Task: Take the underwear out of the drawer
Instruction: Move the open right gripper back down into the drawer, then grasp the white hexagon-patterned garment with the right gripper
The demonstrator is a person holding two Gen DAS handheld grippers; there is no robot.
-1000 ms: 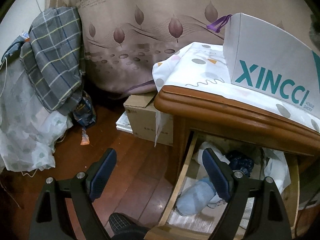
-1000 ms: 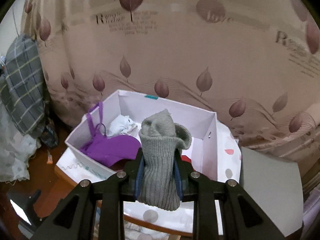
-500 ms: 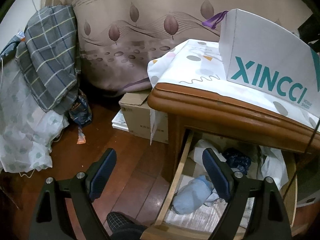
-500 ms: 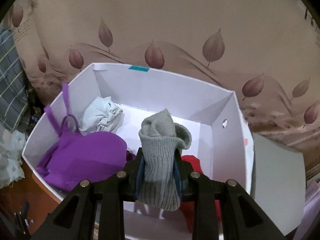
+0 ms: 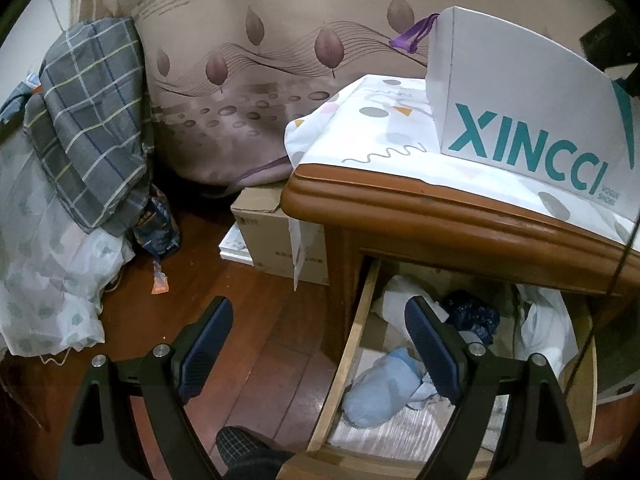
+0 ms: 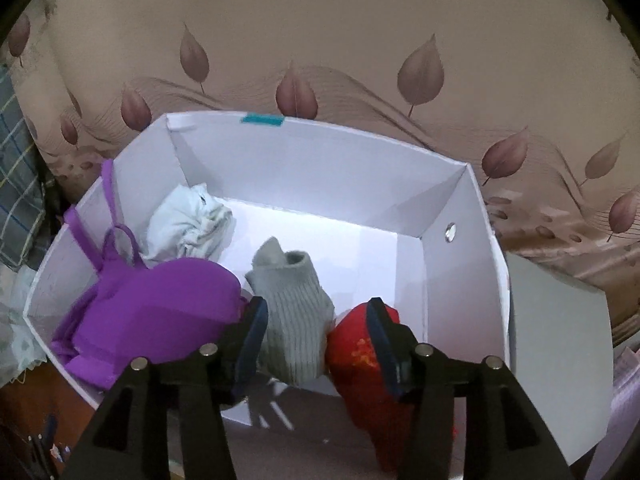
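My right gripper [image 6: 318, 326] hangs over the white shoe box [image 6: 320, 168], and its jaws are opening. A grey ribbed garment [image 6: 296, 320] lies between them, loose and sagging into the box; the right pad stands clear of it. Also in the box are a purple bra [image 6: 160, 312], a white garment [image 6: 188, 224] and a red garment [image 6: 356, 354]. My left gripper [image 5: 318, 308] is open and empty over the left side rail of the open wooden drawer [image 5: 360, 320]. The drawer holds a light blue garment [image 5: 380, 396], a dark blue patterned one [image 5: 474, 314] and white cloth [image 5: 544, 328].
The box [image 5: 520, 92] stands on a patterned cloth [image 5: 372, 136] covering the wooden cabinet top [image 5: 440, 216]. A cardboard carton [image 5: 272, 240] sits on the dark wooden floor beside the cabinet. A plaid blanket [image 5: 88, 120] lies on a pile at left, and a leaf-print curtain [image 6: 320, 40] hangs behind.
The right gripper came down over the box and its jaws parted, so the grey garment slipped lower between them. The left gripper stayed where it was.
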